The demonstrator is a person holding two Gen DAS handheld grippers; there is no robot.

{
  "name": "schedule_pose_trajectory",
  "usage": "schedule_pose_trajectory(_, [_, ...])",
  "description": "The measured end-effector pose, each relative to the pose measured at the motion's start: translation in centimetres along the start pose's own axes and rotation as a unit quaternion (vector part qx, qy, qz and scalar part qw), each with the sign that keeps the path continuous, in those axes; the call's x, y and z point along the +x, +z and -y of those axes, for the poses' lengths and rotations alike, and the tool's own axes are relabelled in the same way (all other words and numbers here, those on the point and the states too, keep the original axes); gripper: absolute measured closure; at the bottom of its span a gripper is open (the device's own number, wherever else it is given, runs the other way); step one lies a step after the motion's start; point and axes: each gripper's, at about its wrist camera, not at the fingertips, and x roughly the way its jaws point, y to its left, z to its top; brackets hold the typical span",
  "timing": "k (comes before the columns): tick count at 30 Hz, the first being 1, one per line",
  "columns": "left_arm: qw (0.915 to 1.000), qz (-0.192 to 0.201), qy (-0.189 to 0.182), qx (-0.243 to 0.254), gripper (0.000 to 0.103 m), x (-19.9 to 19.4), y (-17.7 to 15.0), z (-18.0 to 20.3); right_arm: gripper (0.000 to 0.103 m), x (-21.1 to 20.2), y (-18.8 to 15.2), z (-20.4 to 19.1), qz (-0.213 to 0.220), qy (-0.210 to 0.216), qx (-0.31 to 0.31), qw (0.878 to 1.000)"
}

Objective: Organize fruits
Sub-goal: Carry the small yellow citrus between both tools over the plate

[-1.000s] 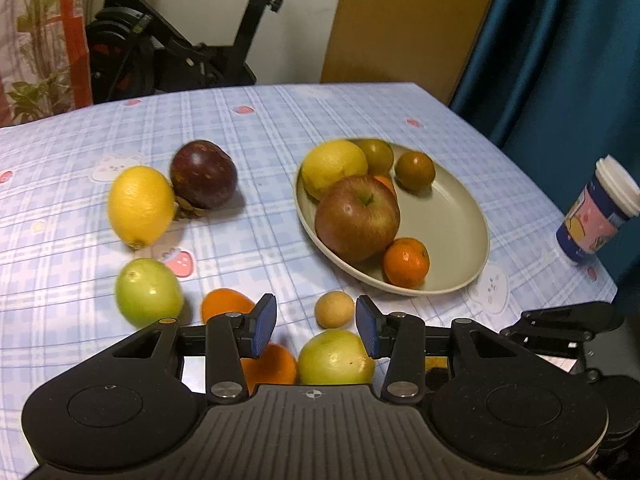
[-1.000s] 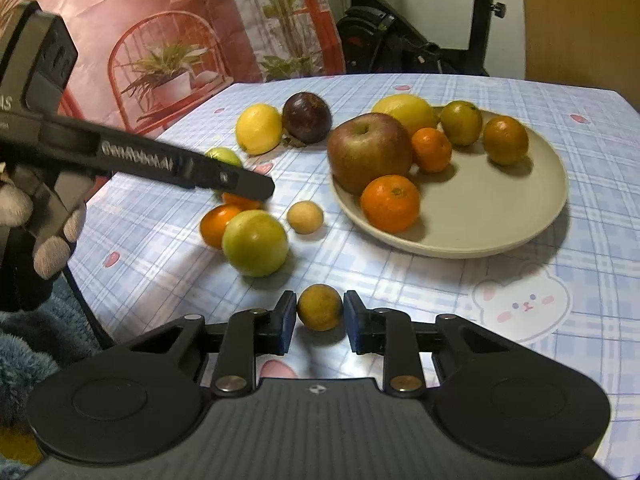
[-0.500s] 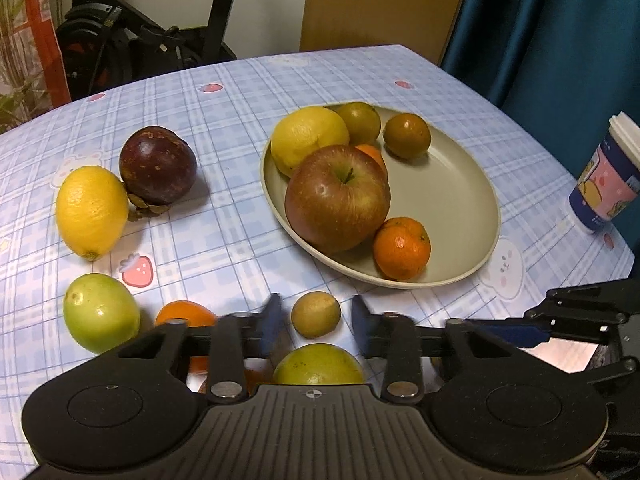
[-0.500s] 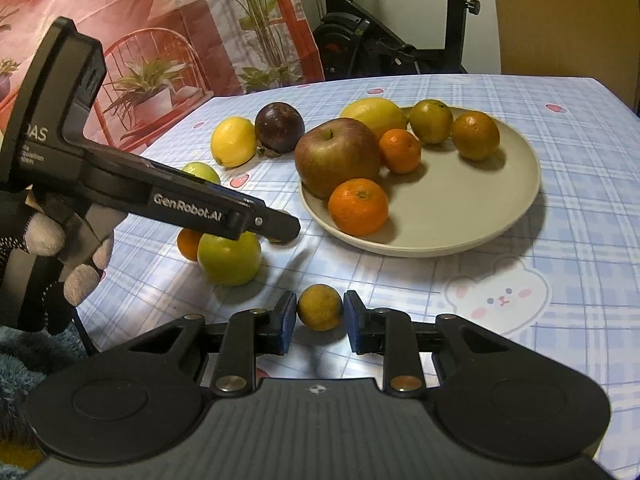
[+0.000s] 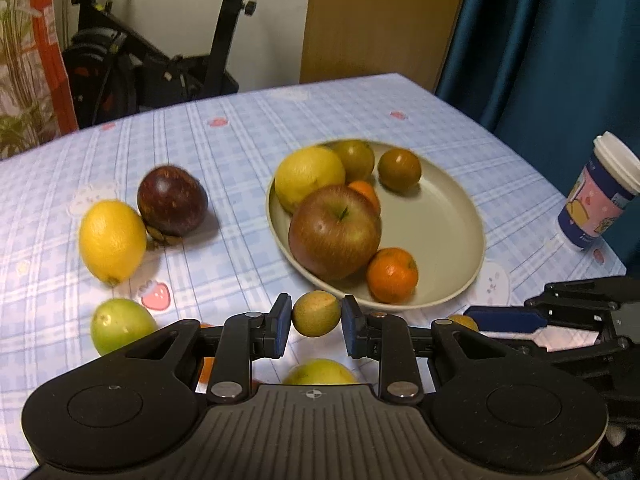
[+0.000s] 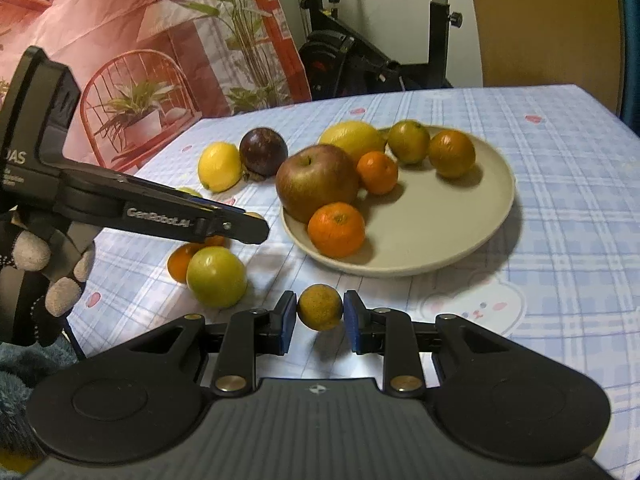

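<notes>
Two grippers each clamp a small fruit just off the plate [image 6: 472, 248]. Left gripper [image 5: 316, 322] pinches a yellow-green fruit [image 5: 316, 313] between blue pads at the plate's 7 o'clock rim. Right gripper [image 6: 319, 314] squeezes a brownish-orange fruit [image 6: 320, 306] at the plate's 6 o'clock, above the checked tablecloth [image 6: 560, 184].
</notes>
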Motion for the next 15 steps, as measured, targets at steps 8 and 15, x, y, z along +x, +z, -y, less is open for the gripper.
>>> schedule_pose_trajectory(8, [0.9988,0.045,-0.006,0.017,0.074,-2.0,2.4,1.2,0.075,-0.9,2.0,1.8,0.038,-0.023,0.007,0.999])
schedule_pose_trajectory(15, [0.9972,0.056,-0.014,0.048,0.074,0.4,6.1,3.7,0.075,0.5,4.3,4.6,0.056,-0.058,-0.002,0.997])
